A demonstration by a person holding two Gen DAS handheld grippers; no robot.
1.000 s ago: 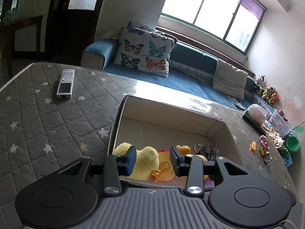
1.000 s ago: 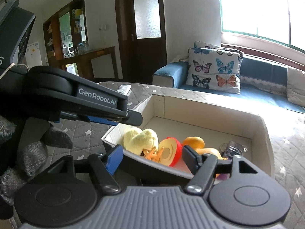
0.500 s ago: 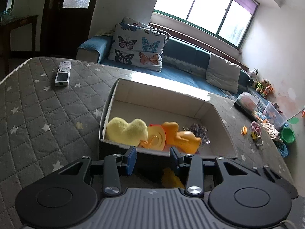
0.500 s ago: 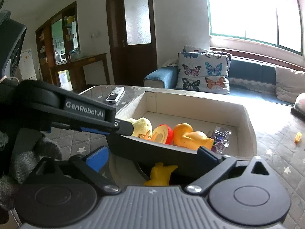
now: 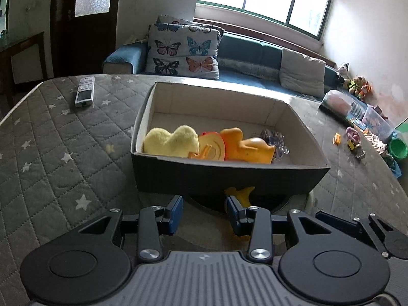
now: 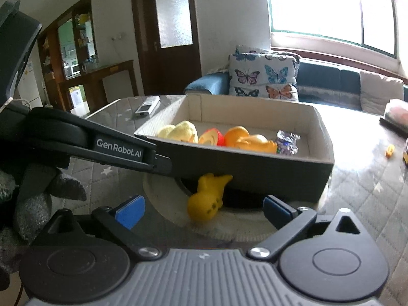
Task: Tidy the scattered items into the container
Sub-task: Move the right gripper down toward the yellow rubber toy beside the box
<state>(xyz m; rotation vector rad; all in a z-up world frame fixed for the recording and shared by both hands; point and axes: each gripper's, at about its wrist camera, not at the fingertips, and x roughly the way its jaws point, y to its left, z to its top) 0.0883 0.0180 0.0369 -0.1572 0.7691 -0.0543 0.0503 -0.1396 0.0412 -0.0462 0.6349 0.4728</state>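
A dark cardboard box [image 5: 224,176] [image 6: 255,168] stands on the quilted mattress. It holds a yellow plush [image 5: 170,141], a red and yellow round toy [image 5: 211,148], an orange rubber duck [image 5: 247,148] and a shiny wrapper [image 5: 274,139]. A small yellow toy [image 6: 207,197] lies in front of the box on a round pale and dark object [image 6: 165,204]; it also shows in the left wrist view [image 5: 239,193]. My left gripper [image 5: 204,214] is open and empty just before the box. My right gripper [image 6: 201,209] is wide open, its fingers on either side of the yellow toy.
A remote control [image 5: 85,94] lies at the mattress's far left. Small toys [image 5: 353,140], a green bowl [image 5: 397,149] and plastic boxes [image 5: 374,119] lie at the right. A blue sofa with butterfly cushions [image 5: 185,53] stands behind.
Both grippers have pulled back from over the box toward its near side. The right gripper has opened wider, and the yellow toy in front of the box has come into view.
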